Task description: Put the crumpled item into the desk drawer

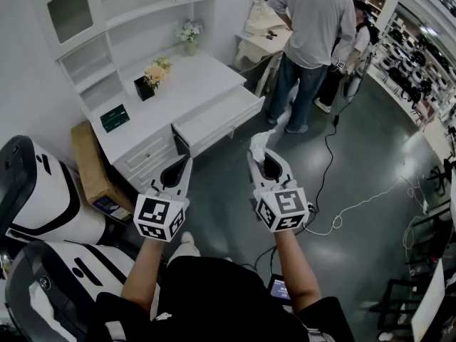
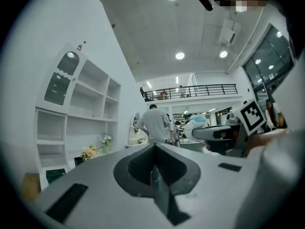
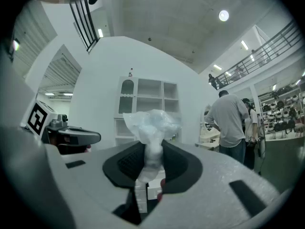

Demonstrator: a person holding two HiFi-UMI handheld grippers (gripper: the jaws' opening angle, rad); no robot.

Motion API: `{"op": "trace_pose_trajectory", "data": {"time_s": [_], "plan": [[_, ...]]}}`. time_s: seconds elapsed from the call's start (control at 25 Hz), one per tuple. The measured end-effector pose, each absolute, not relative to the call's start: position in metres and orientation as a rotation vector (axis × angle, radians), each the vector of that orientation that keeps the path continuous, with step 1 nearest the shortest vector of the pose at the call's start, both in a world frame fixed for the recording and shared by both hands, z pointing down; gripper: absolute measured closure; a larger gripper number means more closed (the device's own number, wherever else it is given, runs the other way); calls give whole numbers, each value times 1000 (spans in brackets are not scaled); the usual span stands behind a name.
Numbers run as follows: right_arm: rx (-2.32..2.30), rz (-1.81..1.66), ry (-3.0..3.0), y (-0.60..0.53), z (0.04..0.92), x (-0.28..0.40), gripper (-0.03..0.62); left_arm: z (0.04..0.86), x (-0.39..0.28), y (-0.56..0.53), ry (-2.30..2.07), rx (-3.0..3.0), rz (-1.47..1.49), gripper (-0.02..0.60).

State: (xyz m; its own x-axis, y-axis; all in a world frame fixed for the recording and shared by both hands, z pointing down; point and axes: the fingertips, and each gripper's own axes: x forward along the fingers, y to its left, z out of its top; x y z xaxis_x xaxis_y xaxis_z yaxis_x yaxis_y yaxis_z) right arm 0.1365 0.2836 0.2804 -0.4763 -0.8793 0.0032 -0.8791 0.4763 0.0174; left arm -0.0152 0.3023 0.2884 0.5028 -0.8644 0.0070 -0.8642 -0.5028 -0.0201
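Observation:
The crumpled item (image 1: 258, 145) is a wad of thin white plastic. My right gripper (image 1: 261, 157) is shut on its lower part, and the wad bulges out above the jaws (image 3: 151, 124). It hangs in the air to the right of the open desk drawer (image 1: 217, 118), which is pulled out from the white desk (image 1: 196, 77). My left gripper (image 1: 185, 164) hovers level in front of the drawer's left end. Its jaws are shut with nothing between them (image 2: 153, 171). The drawer's inside looks bare white.
A person in a grey shirt (image 1: 311, 20) stands at a second table behind the desk. On the desk are flowers (image 1: 157, 73) and a green box (image 1: 114, 117). A cardboard box (image 1: 91, 168) and a white-and-black machine (image 1: 43, 198) sit at the left. Cables (image 1: 342, 212) cross the floor.

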Motion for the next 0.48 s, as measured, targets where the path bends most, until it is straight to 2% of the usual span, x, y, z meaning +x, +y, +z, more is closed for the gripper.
{"op": "trace_pose_trajectory", "data": {"time_s": [0.48], "plan": [[1601, 17, -2720, 293, 279, 149, 510, 287, 2, 309, 1534, -2719, -29, 575]]}}
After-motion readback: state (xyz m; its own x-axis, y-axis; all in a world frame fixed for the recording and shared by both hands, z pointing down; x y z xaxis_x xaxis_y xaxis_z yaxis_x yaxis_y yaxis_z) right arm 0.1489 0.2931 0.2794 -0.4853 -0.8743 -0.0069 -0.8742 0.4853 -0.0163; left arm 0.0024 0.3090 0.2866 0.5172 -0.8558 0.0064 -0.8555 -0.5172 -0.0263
